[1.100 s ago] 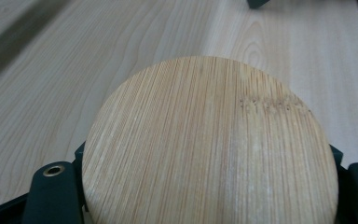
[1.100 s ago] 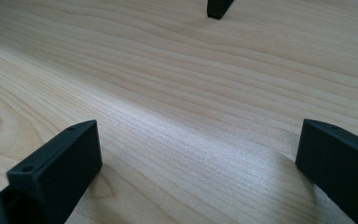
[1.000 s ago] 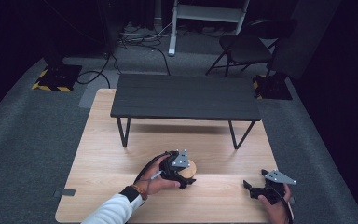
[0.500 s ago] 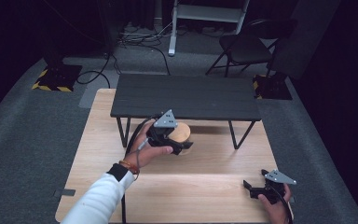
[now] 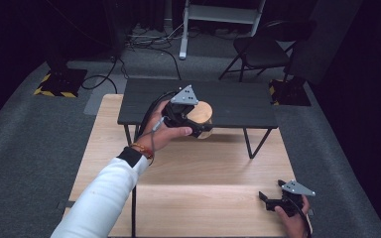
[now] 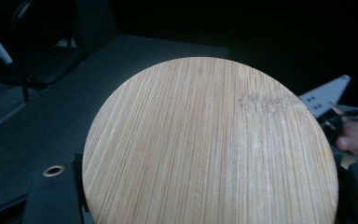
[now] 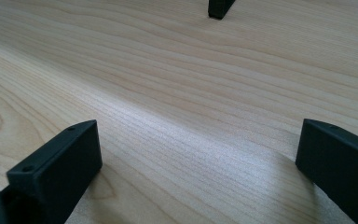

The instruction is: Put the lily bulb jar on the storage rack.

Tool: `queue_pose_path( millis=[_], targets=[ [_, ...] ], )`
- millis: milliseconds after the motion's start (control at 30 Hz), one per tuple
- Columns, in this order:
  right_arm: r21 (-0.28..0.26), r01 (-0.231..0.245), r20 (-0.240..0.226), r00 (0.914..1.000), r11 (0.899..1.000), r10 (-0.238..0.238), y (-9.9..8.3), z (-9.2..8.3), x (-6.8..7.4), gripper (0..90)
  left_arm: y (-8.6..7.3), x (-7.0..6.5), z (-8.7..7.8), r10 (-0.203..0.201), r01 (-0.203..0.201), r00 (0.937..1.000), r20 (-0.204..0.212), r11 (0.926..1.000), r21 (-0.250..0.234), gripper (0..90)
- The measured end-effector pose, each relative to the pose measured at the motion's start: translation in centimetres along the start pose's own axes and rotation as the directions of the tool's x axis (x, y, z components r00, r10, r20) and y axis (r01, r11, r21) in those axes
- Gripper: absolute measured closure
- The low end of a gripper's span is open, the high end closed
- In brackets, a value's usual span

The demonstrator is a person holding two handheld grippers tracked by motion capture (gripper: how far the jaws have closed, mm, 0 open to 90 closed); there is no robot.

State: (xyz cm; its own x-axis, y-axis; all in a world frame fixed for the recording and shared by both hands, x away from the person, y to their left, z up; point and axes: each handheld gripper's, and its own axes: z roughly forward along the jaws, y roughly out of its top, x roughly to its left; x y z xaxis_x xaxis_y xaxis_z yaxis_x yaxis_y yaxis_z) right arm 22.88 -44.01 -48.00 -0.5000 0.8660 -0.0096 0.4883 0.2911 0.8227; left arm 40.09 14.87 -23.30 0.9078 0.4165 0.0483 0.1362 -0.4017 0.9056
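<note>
A round bamboo disc (image 5: 203, 113) hangs over the front edge of the low black shelf (image 5: 243, 101), clear of the light wooden table (image 5: 203, 168). My left gripper (image 5: 199, 128) is shut on it, held by a hand in a white sleeve. In the left gripper view the disc's grained face (image 6: 209, 144) spreads between the two black fingers (image 6: 51, 196). My right gripper (image 5: 264, 200) rests at the table's front right corner, held in a hand. It stands open (image 7: 198, 158) with bare wood between its jaws.
The black shelf stands on thin legs (image 7: 220, 8) across the far half of the table. Grey carpet surrounds the table. Behind it are a black folding chair (image 5: 263, 49), floor cables (image 5: 149, 42) and a white stand (image 5: 218, 15).
My left gripper has lifted the bamboo disc from the table's front middle and carried it up and away to the black shelf's front edge. The right gripper has stayed put.
</note>
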Motion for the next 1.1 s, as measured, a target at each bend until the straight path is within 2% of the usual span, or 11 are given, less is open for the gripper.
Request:
queue_pose_path(
  millis=[67, 133, 200, 267, 467, 633, 867, 933, 1000, 1067, 1100],
  targets=[
    [0.000, 0.000, 0.000, 1.0000, 1.000, 0.000, 0.0, 0.0, 0.0, 0.0, 0.5, 0.2, 0.6, 0.019, -0.019, 0.9995, -0.024, 0.9998, -0.001, 25.6],
    [0.001, 0.001, 0.000, 1.0000, 1.000, -0.001, 0.0, 0.0, 0.0, 0.0, 1.2, 1.1, 1.6, 0.017, -0.017, 0.9993, -0.033, 0.9999, 0.001, 25.6],
    [0.001, 0.001, -0.001, 1.0000, 1.000, -0.001, 0.0, 0.0, 0.0, 0.0, 1.5, 1.4, 1.9, 0.019, -0.019, 0.9990, -0.040, 0.9998, 0.004, 25.6],
    [0.000, 0.001, -0.001, 1.0000, 1.000, -0.001, 0.0, 0.0, 0.0, 0.0, 1.8, 2.1, 2.6, 0.011, -0.010, 0.9993, -0.034, 0.9999, 0.014, 25.6],
    [0.000, 0.000, -0.001, 1.0000, 1.000, 0.000, 0.0, 0.0, 0.0, 0.0, 2.4, 3.4, 4.6, 0.012, -0.008, 0.9978, -0.066, 0.9979, 0.064, 25.5],
    [0.000, 0.000, -0.002, 1.0000, 1.000, 0.000, 0.0, 0.0, 0.0, 0.0, 1.9, 4.5, 5.6, -0.022, 0.026, 0.9978, -0.063, 0.9973, 0.069, 25.5],
    [0.001, 0.001, -0.002, 1.0000, 1.000, -0.001, 0.1, 0.0, 0.1, 0.0, 0.7, 5.5, 6.2, -0.081, 0.082, 0.9958, -0.044, 0.9963, 0.028, 25.3],
    [0.001, 0.000, -0.002, 1.0000, 1.000, 0.000, 0.1, 0.0, 0.1, 0.0, 0.5, 6.0, 6.2, -0.119, 0.119, 0.9925, -0.031, 0.9926, 0.021, 16.1],
    [0.001, 0.000, -0.002, 1.0000, 1.000, 0.000, 0.1, 0.0, 0.1, 0.0, 0.5, 5.6, 6.0, -0.150, 0.151, 0.9867, -0.061, 0.9883, 0.016, 4.0],
    [0.001, 0.002, -0.003, 1.0000, 1.000, -0.002, 0.1, 0.1, 0.1, 0.0, 0.2, 5.5, 5.4, -0.164, 0.164, 0.9843, -0.065, 0.9865, -0.011, 1.6],
    [0.001, 0.002, -0.003, 1.0000, 1.000, -0.002, 0.1, 0.1, 0.1, 0.0, 0.1, 5.1, 4.8, -0.154, 0.152, 0.9847, -0.082, 0.9880, -0.025, 1.6]
  ],
)
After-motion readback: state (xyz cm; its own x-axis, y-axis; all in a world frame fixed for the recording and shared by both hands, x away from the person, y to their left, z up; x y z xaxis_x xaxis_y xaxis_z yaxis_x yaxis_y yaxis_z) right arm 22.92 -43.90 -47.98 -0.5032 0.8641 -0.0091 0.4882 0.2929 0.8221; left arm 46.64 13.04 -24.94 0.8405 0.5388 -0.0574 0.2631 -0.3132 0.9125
